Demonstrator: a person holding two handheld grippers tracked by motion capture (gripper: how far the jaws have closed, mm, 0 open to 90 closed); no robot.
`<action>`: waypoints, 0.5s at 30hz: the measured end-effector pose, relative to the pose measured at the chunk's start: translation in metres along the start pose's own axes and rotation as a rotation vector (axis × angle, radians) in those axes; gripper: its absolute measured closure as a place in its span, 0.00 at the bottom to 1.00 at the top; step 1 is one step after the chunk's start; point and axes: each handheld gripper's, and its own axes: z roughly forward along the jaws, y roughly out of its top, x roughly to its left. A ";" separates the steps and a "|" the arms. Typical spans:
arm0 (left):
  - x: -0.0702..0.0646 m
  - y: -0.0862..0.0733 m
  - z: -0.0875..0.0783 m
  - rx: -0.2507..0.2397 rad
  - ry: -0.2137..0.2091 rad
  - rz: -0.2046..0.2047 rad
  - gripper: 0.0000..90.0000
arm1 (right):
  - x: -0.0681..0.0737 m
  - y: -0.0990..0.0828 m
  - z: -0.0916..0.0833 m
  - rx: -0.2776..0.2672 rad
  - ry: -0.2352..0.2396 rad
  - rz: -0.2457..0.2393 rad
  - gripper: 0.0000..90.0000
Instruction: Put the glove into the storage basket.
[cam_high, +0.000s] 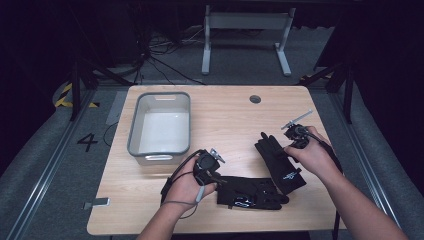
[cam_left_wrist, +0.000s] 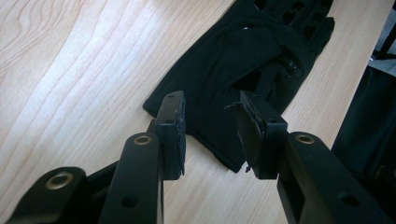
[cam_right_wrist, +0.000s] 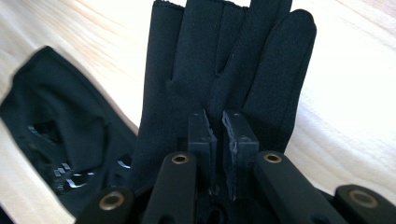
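Two black gloves lie on the wooden table (cam_high: 225, 112). The nearer glove (cam_high: 250, 196) is flat by the front edge, and my left gripper (cam_high: 218, 176) is at its left end. In the left gripper view that gripper (cam_left_wrist: 210, 107) is open, with its pads on either side of the glove's (cam_left_wrist: 233, 51) cuff edge and clear of the cloth. The second glove (cam_high: 279, 160) lies to the right, fingers pointing away. My right gripper (cam_high: 286, 148) is at its right edge. In the right gripper view the jaws (cam_right_wrist: 215, 121) are pinched nearly together on this glove (cam_right_wrist: 224, 56); the other glove (cam_right_wrist: 51, 112) lies to the left.
A grey plastic bin (cam_high: 134, 125) stands at the table's back left, nothing visible in it. A round cable hole (cam_high: 255, 99) sits near the far edge. A small metal bracket (cam_high: 97, 203) sticks out at the front left corner. Beyond the table are cables and a desk frame (cam_high: 245, 40).
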 end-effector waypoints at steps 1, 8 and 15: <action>0.000 0.001 0.001 -0.001 -0.002 0.002 0.70 | 0.003 -0.001 -0.002 -0.014 0.009 0.006 0.92; -0.009 0.011 0.008 0.011 -0.024 0.047 0.70 | 0.028 -0.004 -0.002 -0.054 0.051 -0.020 0.92; -0.017 0.015 0.012 0.025 -0.037 0.071 0.70 | 0.057 -0.012 0.003 -0.066 0.132 -0.042 0.92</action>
